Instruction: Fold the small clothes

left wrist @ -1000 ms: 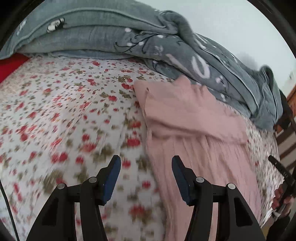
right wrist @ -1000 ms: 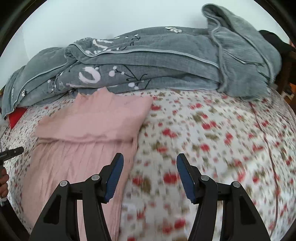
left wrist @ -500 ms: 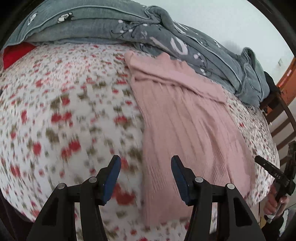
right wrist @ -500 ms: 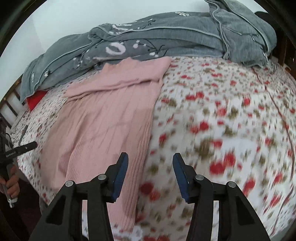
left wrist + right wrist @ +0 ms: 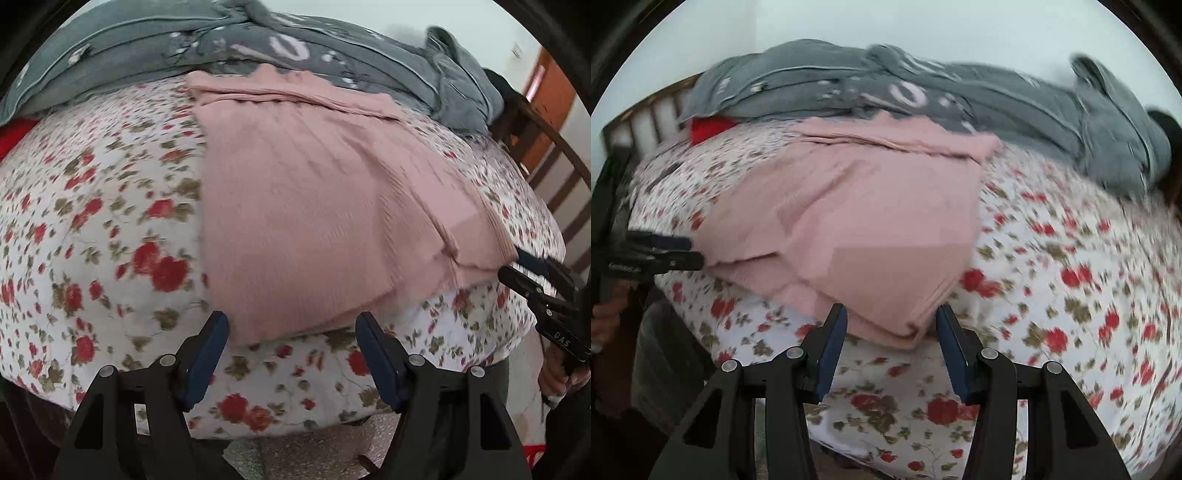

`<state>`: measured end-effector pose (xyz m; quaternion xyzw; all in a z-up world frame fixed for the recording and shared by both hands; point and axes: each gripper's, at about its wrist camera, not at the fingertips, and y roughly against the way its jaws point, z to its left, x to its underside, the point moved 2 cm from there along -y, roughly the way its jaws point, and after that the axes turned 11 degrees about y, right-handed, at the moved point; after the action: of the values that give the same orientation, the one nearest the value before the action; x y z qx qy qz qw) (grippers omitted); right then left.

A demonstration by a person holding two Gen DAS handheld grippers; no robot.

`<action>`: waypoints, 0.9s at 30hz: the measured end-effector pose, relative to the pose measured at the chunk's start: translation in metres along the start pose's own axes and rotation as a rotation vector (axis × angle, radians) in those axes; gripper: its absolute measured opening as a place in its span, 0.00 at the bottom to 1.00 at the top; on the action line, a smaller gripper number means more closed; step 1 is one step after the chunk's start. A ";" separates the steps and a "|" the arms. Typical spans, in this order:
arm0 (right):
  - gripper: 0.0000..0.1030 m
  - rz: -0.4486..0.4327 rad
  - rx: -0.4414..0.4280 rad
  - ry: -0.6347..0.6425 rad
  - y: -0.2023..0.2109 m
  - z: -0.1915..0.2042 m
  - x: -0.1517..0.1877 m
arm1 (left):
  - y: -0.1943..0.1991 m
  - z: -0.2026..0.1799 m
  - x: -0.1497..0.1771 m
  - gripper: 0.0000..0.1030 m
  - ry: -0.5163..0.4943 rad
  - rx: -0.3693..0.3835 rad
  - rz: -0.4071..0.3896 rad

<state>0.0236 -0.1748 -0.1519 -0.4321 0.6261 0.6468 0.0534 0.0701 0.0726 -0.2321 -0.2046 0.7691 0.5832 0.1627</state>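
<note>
A: Where does the pink knit garment (image 5: 317, 206) sit, and how much room is there around it?

B: It lies flat on the floral bedsheet (image 5: 92, 229), its near hem close to the bed's front edge. In the left wrist view a wide bare stretch of sheet opens to one side; in the right wrist view (image 5: 857, 236) the same is true of the other side. At its far end it touches the grey quilt (image 5: 155, 40) heaped along the wall.

A: And the claws?

B: The left gripper (image 5: 291, 339) is released, its blue-padded fingers spread on either side of one near corner and apart from the cloth. The right gripper (image 5: 890, 328) is likewise spread, straddling the other near corner, where folded layers show as stacked edges.

A: Texture?

B: Fine ribbed knit, soft, roughly rectangular, with a band folded across the top. The quilt is thick with pale printed motifs.

A: Anything unclear?

B: The right wrist view is smeared, so whether a pad brushes the hem there is hard to tell. A red item (image 5: 709, 127) peeks from under the quilt, mostly hidden. A wooden bed rail (image 5: 554, 155) is cut off at the rim.
</note>
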 end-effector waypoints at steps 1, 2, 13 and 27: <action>0.49 -0.011 -0.008 0.020 0.000 0.005 0.000 | -0.002 -0.004 0.001 0.68 -0.018 0.002 -0.006; 0.49 -0.017 -0.016 0.038 -0.003 0.009 -0.001 | -0.005 -0.010 0.003 0.68 -0.040 0.005 -0.011; 0.47 0.018 0.089 0.100 -0.039 0.015 0.001 | -0.020 -0.029 0.010 0.70 -0.129 -0.102 -0.094; 0.06 -0.139 0.042 -0.097 0.012 -0.036 0.001 | 0.025 0.032 0.007 0.07 -0.008 -0.043 -0.166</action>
<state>0.0327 -0.2087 -0.1377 -0.4415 0.6048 0.6483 0.1377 0.0518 0.1085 -0.2230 -0.2687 0.7361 0.5850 0.2093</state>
